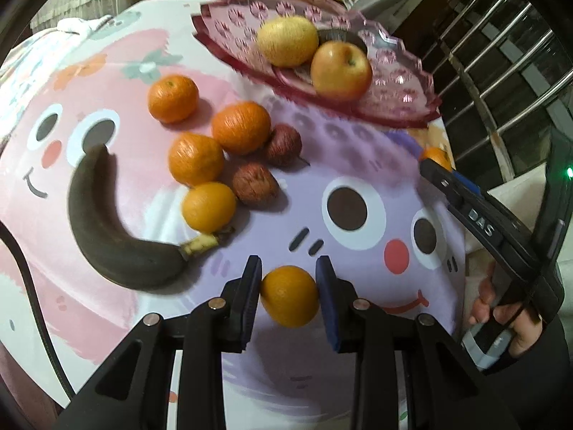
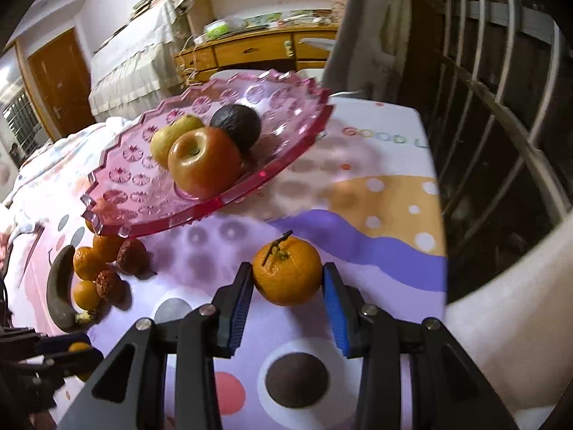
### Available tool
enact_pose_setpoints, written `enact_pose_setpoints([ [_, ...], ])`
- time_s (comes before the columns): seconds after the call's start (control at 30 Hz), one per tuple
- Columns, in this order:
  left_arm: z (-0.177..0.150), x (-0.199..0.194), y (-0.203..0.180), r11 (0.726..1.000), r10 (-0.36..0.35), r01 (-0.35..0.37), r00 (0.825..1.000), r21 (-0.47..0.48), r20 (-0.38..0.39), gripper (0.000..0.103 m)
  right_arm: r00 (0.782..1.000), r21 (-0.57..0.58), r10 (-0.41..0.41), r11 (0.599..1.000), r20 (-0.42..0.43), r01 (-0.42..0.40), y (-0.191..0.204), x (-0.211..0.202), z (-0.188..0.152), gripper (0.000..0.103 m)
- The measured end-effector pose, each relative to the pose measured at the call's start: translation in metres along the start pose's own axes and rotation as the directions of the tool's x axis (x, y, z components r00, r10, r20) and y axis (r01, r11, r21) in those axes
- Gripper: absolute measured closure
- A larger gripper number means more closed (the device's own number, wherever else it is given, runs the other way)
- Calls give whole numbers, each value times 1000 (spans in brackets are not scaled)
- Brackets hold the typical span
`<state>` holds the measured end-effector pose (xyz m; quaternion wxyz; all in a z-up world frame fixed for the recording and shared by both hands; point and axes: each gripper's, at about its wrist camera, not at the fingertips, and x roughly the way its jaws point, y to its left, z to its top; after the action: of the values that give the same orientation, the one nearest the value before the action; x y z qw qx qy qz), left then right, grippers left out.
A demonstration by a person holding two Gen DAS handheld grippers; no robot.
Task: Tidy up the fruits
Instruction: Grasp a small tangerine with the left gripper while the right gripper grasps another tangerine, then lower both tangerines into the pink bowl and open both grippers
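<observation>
My left gripper (image 1: 289, 271) is shut on a small orange (image 1: 290, 295), held just above the cartoon-print cloth (image 1: 358, 150). In the right wrist view my right gripper (image 2: 287, 272) is shut on a stemmed tangerine (image 2: 286, 276), with both blue pads against its sides. The pink glass plate (image 1: 394, 107) (image 2: 143, 211) stands beyond both grippers. It holds an apple (image 1: 340, 71), a yellow-green fruit (image 1: 288, 41) and a dark fruit (image 2: 236, 125). Left of the left gripper, a blackened banana (image 1: 104, 225), several oranges (image 1: 240, 127) and two wrinkled red fruits (image 1: 255, 188) lie on the cloth.
A metal railing (image 1: 501, 71) runs along the right side past the cloth's edge. A wooden cabinet (image 2: 250, 50) and a covered bed stand behind the plate. A person's hand (image 1: 515, 322) grips the right tool at lower right. A black cable (image 1: 32, 286) runs along the left.
</observation>
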<state>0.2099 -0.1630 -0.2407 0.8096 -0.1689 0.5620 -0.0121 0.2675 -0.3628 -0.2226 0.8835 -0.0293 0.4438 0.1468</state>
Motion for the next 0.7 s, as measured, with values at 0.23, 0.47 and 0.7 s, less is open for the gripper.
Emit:
enact_pose_setpoints([
  [0.23,32,-31,12,999,41,-43,995,15,93,73,999,-28,-45,999,28,46,1,-30,14,64],
  [0.47,80,-54,20,998,48,-57,977,37,205,73,997,-63,4,998,71,0,23,-53,44,64],
  [0.7,118,-55,13,999,6,-16,961,37,277,73,995,-112,63,992,82,-53,49,-55,58,63],
])
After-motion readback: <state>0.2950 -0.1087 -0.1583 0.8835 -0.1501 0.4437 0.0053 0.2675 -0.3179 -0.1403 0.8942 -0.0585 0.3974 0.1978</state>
